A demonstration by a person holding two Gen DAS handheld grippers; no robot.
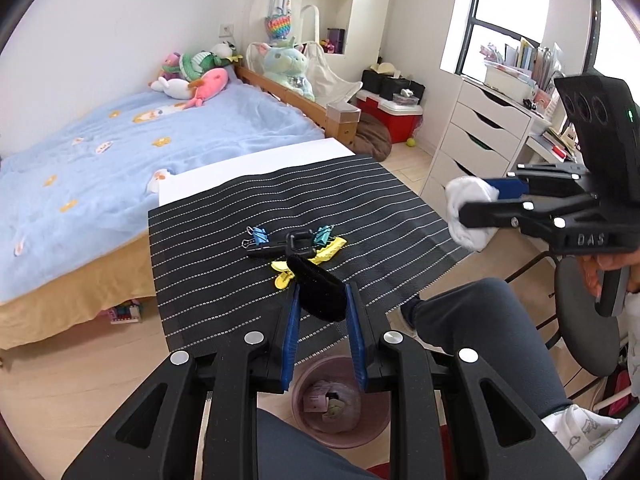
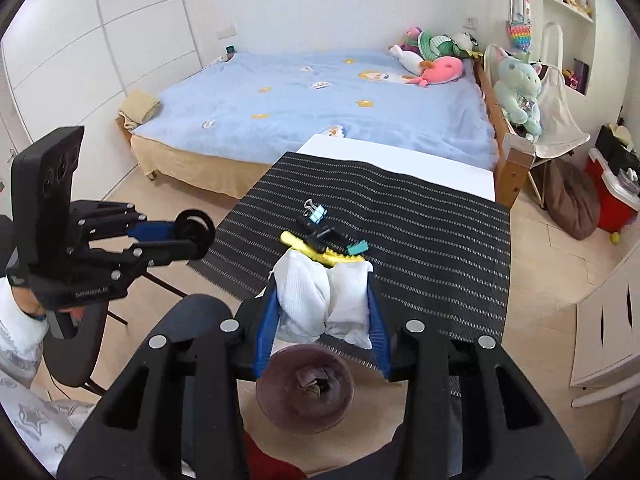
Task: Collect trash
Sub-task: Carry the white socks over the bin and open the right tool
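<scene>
A crumpled white tissue wad [image 2: 326, 300] is pinched in the right gripper [image 2: 324, 312]; the left gripper [image 1: 322, 312] pinches a black roll of tape [image 1: 320, 292]. Both hang near the striped mat's [image 1: 400, 208] edge. Best carry each over the pink waste bin [image 1: 376, 428], which holds paper scraps, before letting go.

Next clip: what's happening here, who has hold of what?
A seated person is clearing a striped table mat with two handheld grippers. The left gripper is shut on a black roll of tape; the right gripper is shut on a crumpled white tissue. A pink bin with some trash already inside sits on the floor below. Binder clips and yellow clips remain on the mat.
</scene>
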